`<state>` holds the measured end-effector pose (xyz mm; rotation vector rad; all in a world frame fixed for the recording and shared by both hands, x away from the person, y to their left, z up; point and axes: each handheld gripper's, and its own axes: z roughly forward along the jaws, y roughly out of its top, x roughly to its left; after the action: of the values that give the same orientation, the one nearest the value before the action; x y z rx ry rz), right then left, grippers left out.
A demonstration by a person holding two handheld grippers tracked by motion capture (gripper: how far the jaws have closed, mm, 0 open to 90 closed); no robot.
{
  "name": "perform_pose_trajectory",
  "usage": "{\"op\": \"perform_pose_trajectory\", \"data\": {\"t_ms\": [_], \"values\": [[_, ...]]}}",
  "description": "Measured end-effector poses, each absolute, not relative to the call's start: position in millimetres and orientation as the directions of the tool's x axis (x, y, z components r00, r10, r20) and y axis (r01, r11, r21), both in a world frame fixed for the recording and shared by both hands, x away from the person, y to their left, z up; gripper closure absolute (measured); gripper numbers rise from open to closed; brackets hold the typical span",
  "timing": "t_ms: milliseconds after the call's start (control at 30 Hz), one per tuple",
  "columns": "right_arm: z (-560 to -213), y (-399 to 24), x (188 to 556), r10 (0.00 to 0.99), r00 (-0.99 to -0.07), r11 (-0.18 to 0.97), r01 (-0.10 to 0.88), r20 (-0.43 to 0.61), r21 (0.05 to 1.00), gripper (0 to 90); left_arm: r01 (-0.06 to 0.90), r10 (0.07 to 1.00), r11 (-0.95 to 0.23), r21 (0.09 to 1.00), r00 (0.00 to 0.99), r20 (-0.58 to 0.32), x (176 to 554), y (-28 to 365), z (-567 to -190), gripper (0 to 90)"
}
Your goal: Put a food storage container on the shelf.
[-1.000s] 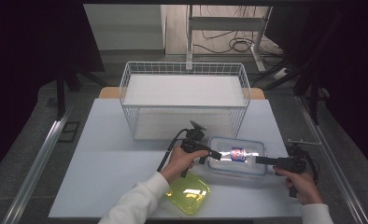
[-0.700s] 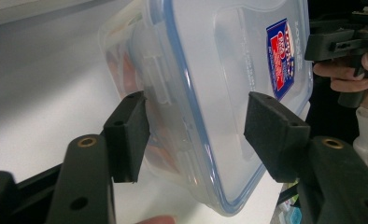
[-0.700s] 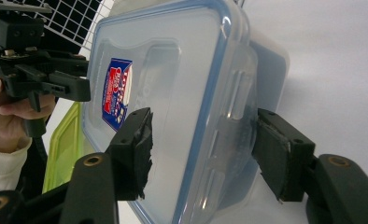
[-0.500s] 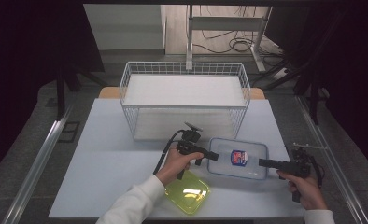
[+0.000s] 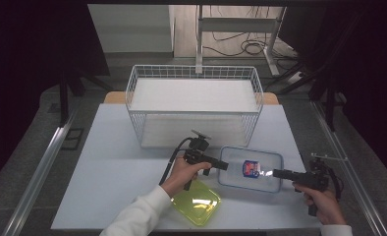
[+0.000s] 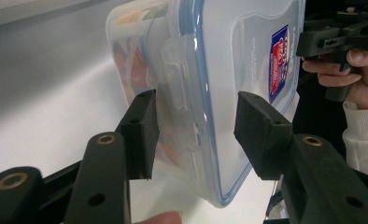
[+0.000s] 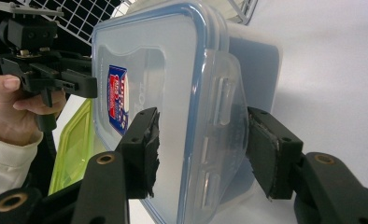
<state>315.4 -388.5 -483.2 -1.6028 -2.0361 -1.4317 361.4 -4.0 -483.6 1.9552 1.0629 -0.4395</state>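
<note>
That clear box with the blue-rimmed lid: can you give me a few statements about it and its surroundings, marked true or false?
1. The clear box lies inside the wire basket. False: it sits on the table in front of the basket.
2. Its lid bears a blue and red label. True.
3. A yellow-green lid lies near the left gripper. True.
4. The right gripper is at the yellow-green lid. False: it is at the clear box's end.

The container (image 5: 252, 168) is clear plastic with a blue-rimmed lid and a red, white and blue label (image 5: 251, 168); orange shows through its wall. Near-left lies a translucent yellow-green lid (image 5: 197, 202). The far wire basket (image 5: 194, 105) is white, the table (image 5: 113, 162) pale grey-white. Both grippers are black, the sleeves white.
</note>
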Motion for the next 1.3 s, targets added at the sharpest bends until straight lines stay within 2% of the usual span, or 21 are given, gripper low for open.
{"op": "perform_pose_trajectory", "data": {"t_ms": [500, 900, 1300], "values": [[-477, -387, 312, 0.652, -0.429, -0.048, 0.8, 0.625, 0.599, 49.3, 0.781, 0.521, -0.275, 0.561, 0.612, -0.595, 356, -2, -473, 50.5], [-438, -374, 308, 0.644, -0.492, -0.019, 0.755, 0.586, 0.655, 49.3, 0.734, 0.518, -0.264, 0.626, 0.655, -0.55, 343, 15, -433, 51.3], [-390, -341, 307, 0.63, -0.578, 0.018, 0.678, 0.518, 0.735, 49.2, 0.676, 0.521, -0.235, 0.698, 0.694, -0.497, 330, 49, -391, 51.9]]}}
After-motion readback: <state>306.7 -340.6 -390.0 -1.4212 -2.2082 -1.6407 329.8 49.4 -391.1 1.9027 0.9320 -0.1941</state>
